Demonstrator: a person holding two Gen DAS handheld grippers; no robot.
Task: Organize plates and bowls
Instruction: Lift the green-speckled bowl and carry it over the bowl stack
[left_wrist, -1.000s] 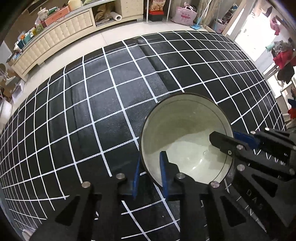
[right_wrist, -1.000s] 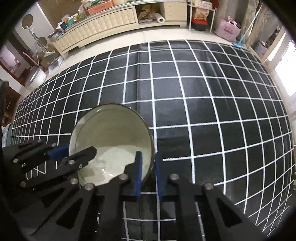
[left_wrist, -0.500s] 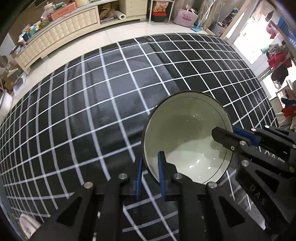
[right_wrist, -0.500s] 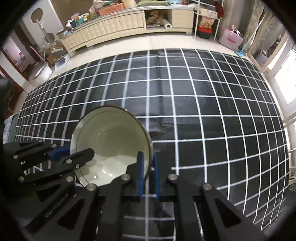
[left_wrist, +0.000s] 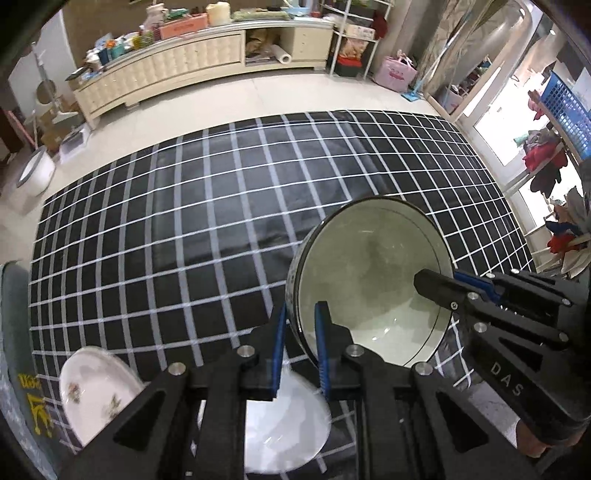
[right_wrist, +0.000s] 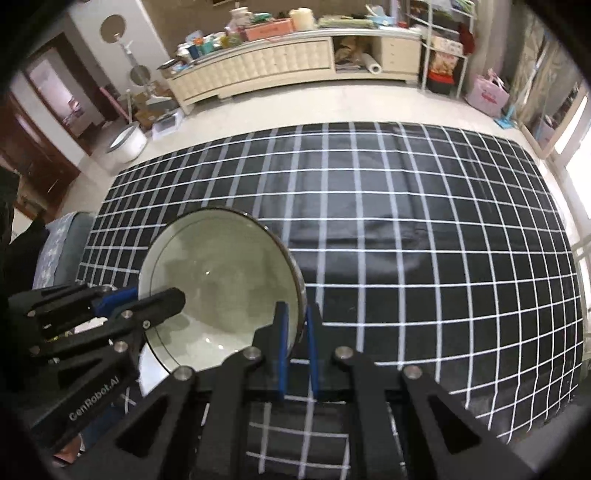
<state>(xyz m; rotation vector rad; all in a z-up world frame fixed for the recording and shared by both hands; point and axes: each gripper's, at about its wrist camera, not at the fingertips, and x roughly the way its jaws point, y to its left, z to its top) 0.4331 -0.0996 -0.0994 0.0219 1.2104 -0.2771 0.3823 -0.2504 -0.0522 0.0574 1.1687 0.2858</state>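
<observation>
**Two-handed bowl carry: transfer step**

The bowl (left_wrist: 369, 288) is airborne over the checked table (left_wrist: 184, 229), its rim clamped between the closed pads of both the left hand-held gripper (left_wrist: 300, 343) and the right hand-held gripper (right_wrist: 296, 341). Next move likely calls for level lowering onto the white plate (left_wrist: 284, 428) directly below the left hand-held gripper. Compared with a second ago, the bowl is higher, and plates have entered view.

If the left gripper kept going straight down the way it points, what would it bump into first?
Probably the white plate lying right beneath the left gripper, which is clamped on the bowl rim. The bowl would likely touch first, though depth is hard to judge.
</observation>
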